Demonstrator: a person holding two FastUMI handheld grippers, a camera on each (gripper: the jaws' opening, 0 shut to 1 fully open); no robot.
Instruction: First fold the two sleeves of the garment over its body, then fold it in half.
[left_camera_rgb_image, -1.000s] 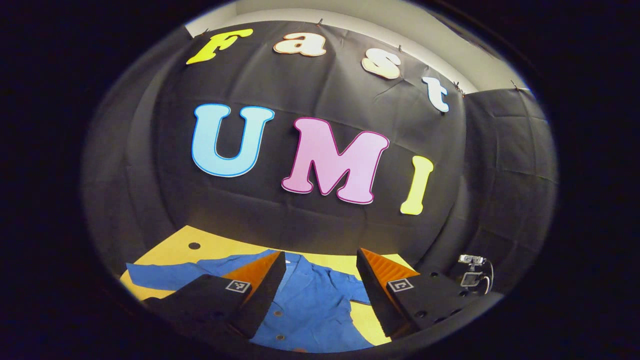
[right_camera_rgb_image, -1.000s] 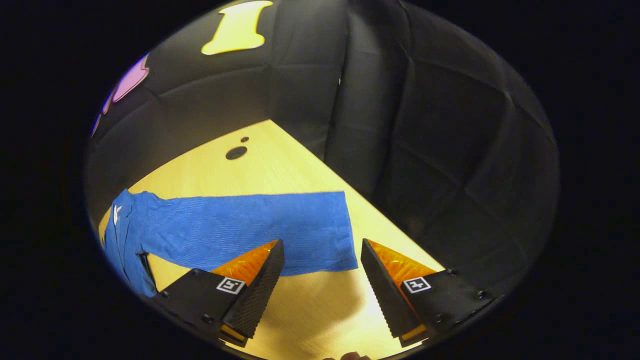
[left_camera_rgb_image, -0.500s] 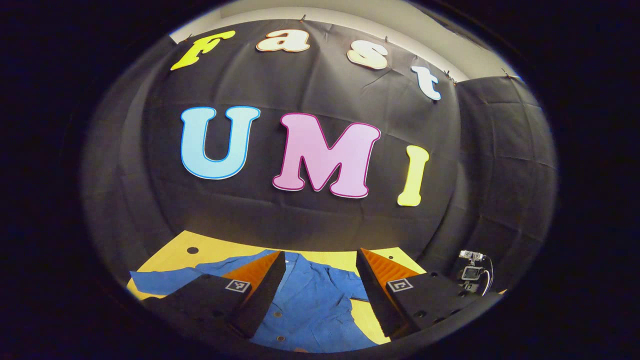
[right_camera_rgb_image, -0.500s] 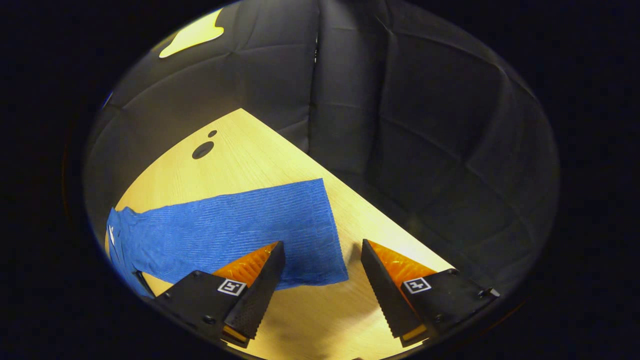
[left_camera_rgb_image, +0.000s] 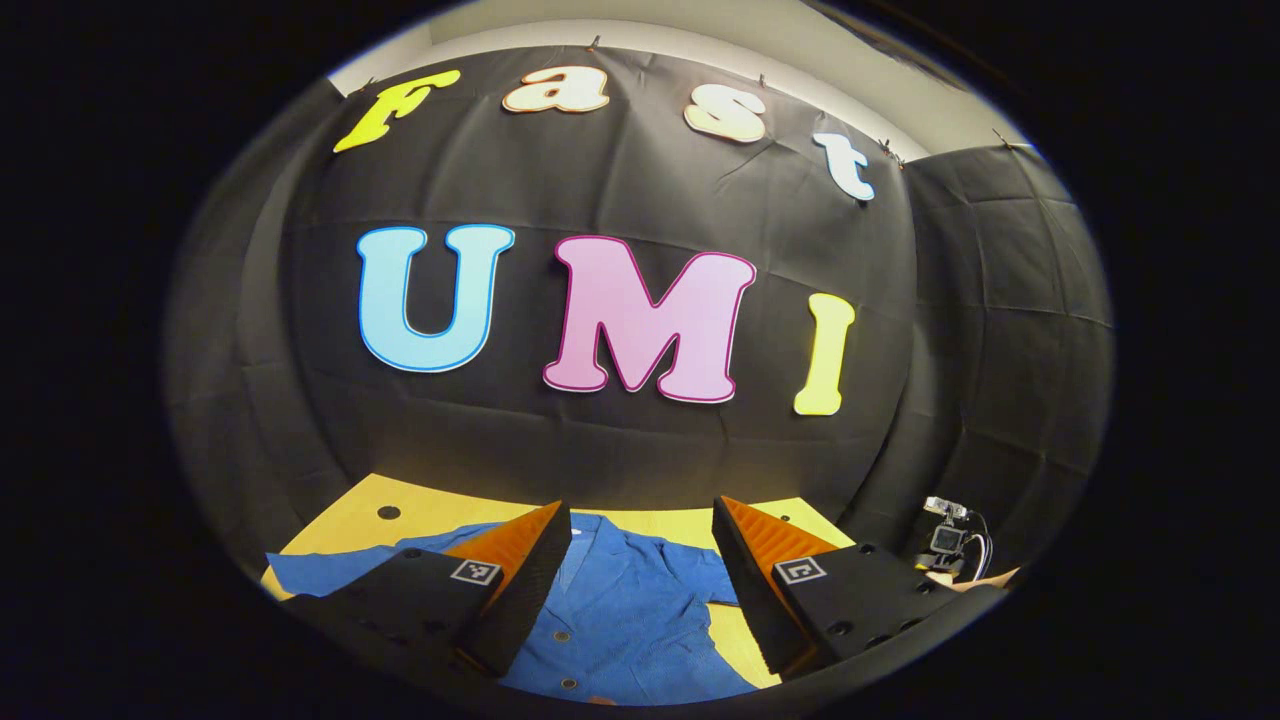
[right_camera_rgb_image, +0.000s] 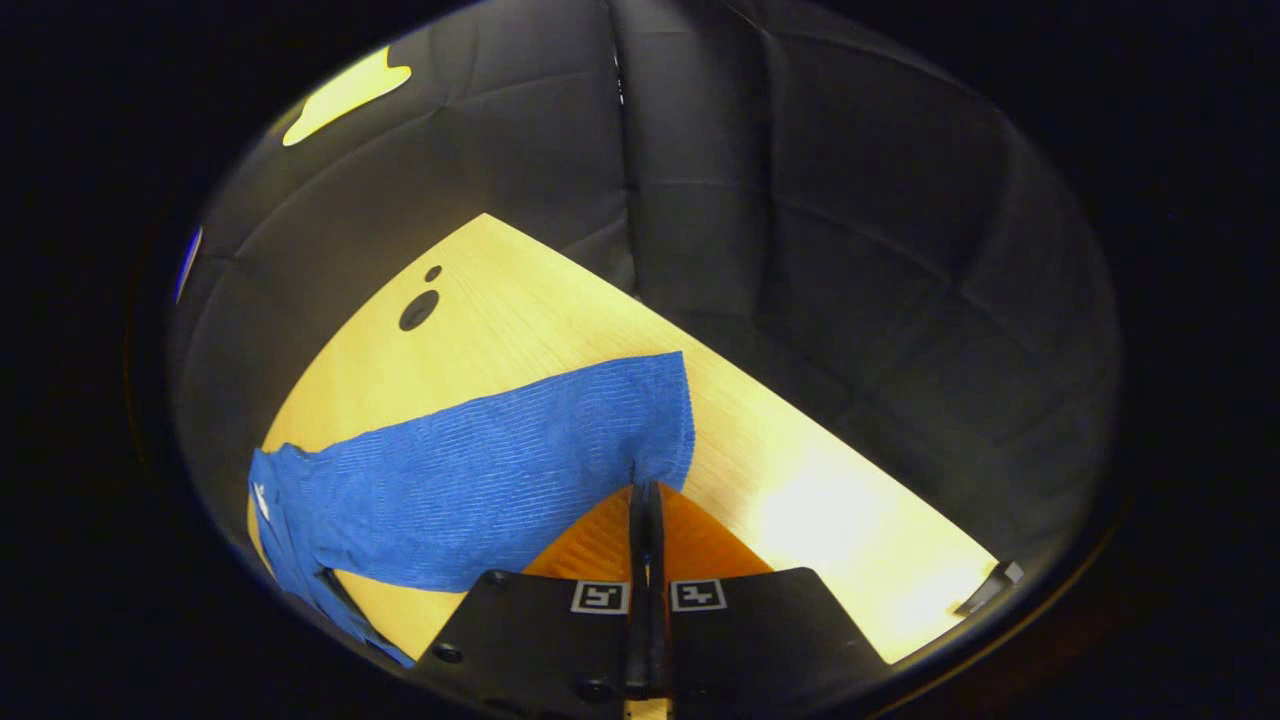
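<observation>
Blue cloth, the garment (left_camera_rgb_image: 625, 620), lay spread flat on the yellow tabletop (right_camera_rgb_image: 560, 300), buttons up; its right sleeve (right_camera_rgb_image: 480, 480) stretched out sideways toward the table edge; the right hand-held gripper (right_camera_rgb_image: 645, 500) had closed its fingers together on the cuff's near corner; the left hand-held gripper (left_camera_rgb_image: 640, 570) hung wide open above the body, holding nothing; the first sleeve fold seemed in hand; next, the pinched cuff likely needed lifting and carrying across the body.

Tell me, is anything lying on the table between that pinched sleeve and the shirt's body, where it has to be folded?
Nothing visible does. The right hand-held gripper is shut on the sleeve at its cuff, and the sleeve runs unbroken across the bare table toward the shirt's body.
</observation>
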